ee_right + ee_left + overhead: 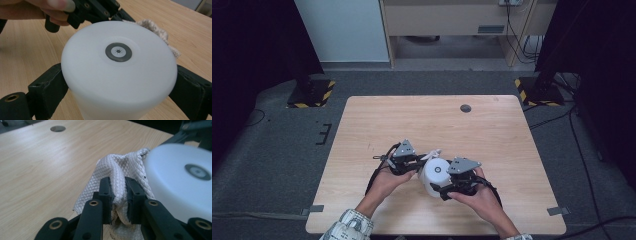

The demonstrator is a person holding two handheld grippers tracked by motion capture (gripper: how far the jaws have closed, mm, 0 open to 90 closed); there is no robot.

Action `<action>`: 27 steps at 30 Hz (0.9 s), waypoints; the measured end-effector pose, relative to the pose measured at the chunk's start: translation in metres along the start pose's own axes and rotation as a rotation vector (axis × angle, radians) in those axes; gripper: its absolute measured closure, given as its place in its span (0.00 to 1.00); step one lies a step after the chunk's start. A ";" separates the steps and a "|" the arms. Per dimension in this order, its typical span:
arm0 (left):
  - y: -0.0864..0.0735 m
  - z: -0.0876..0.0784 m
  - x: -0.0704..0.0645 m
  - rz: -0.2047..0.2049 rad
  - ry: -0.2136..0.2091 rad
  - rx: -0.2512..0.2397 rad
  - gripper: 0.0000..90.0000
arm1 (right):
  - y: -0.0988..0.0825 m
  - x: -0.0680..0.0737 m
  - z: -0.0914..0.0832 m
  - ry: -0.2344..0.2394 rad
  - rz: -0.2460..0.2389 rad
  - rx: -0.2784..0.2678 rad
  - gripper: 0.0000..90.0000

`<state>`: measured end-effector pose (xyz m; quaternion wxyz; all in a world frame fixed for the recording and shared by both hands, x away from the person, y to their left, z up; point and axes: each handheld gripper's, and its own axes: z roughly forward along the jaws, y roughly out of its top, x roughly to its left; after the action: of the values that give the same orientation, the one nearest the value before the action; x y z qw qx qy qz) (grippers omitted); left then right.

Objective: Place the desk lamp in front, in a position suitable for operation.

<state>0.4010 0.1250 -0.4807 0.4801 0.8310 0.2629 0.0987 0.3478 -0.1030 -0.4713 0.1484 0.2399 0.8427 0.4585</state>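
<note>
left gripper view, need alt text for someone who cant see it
The left gripper has its two black fingers pinched on a fold of white quilted cloth with a diamond pattern, bunched up on a light wooden table. The cloth presses against the side of a white round plastic device with a small grey ring on top, at right.

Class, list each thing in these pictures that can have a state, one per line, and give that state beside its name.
White cloth: bunched up, pinched in the left claw, touching the white container.
White container: clamped by its sides in the right claw, grey-ringed flat end facing the camera.
Left claw: shut on the white cloth.
Right claw: shut on the white container.
Table: bare wood, round hole near the far edge.
</note>
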 end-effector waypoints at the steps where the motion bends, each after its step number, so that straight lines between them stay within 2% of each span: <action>1: -0.002 0.002 0.000 -0.001 0.002 0.008 0.85 | 0.000 0.000 0.000 0.001 0.000 0.000 0.10; 5: -0.010 0.009 -0.002 -0.002 0.006 0.023 0.85 | -0.001 -0.001 0.000 -0.001 -0.002 0.000 0.10; 9: -0.017 0.018 -0.004 0.019 0.008 0.078 0.85 | -0.002 0.000 -0.002 -0.002 0.001 0.004 0.10; 10: -0.021 0.022 -0.003 0.030 0.008 0.108 0.85 | -0.002 0.000 -0.003 -0.002 0.001 0.001 0.10; 11: -0.022 0.023 -0.003 0.028 0.007 0.111 0.85 | -0.002 0.000 -0.003 -0.003 0.000 0.001 0.10; 14: -0.020 0.023 -0.003 0.034 0.010 0.105 0.85 | -0.003 0.000 -0.003 -0.003 0.002 -0.001 0.10; 15: -0.018 0.021 -0.003 0.021 0.007 0.085 0.85 | -0.003 0.000 -0.003 -0.003 0.002 -0.001 0.10; 16: -0.013 0.015 -0.002 0.004 -0.005 0.033 0.85 | -0.003 0.000 -0.003 -0.003 0.002 -0.004 0.10; 17: -0.013 0.015 -0.002 0.004 -0.005 0.033 0.85 | -0.003 0.000 -0.003 -0.003 0.002 -0.004 0.10; 19: -0.002 0.007 -0.001 -0.004 -0.020 -0.045 0.85 | -0.003 0.000 -0.003 -0.002 0.002 -0.005 0.10; 20: 0.001 0.007 -0.001 -0.004 -0.024 -0.053 0.85 | -0.003 0.000 -0.003 -0.002 0.002 -0.005 0.10; 24: 0.000 0.015 0.001 -0.006 -0.029 -0.039 0.85 | -0.003 0.000 -0.003 -0.002 0.002 -0.005 0.10; 25: -0.003 0.022 0.001 0.004 -0.023 -0.009 0.85 | -0.003 0.000 -0.003 -0.001 0.002 -0.006 0.10; 26: -0.003 0.022 0.001 0.004 -0.023 -0.009 0.85 | -0.003 0.000 -0.003 -0.001 0.002 -0.006 0.10; 27: -0.007 0.029 0.001 0.008 -0.019 0.022 0.85 | -0.003 -0.001 -0.003 -0.002 0.002 -0.006 0.10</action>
<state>0.4119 0.1068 -0.5015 0.4731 0.8381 0.2563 0.0899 0.3461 -0.1068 -0.4726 0.1495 0.2407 0.8409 0.4612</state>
